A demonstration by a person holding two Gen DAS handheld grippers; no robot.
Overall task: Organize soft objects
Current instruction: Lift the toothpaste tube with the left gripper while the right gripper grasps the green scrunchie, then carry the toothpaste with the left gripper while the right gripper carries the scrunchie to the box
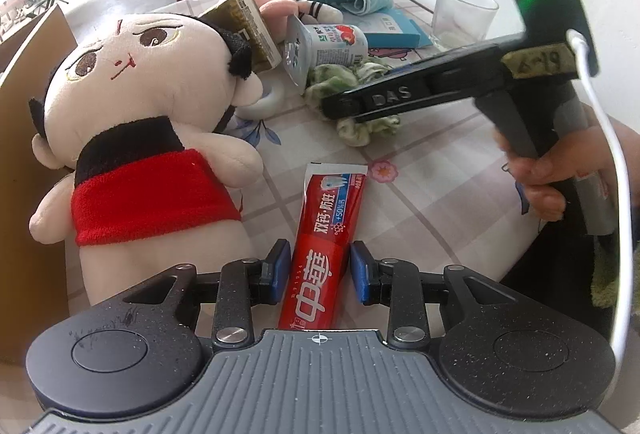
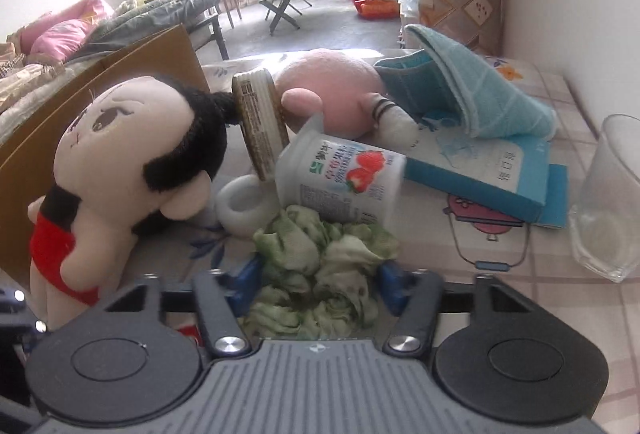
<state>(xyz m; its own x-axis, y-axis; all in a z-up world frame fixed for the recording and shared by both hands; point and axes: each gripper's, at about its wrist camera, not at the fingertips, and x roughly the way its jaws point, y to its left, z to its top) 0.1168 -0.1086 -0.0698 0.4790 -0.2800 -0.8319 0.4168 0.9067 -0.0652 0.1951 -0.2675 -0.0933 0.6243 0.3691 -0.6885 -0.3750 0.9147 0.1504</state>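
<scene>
right wrist: right claw (image 2: 316,284) agape around crumpled green cloth (image 2: 320,266); left claw (image 1: 320,270) agape astride glossy toothpaste tube (image 1: 326,246)

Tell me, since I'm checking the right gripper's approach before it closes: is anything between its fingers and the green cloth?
Nothing visible is. The green cloth already sits between the open fingers of the right gripper. The yogurt cup lies just beyond the cloth, outside the fingers.
</scene>
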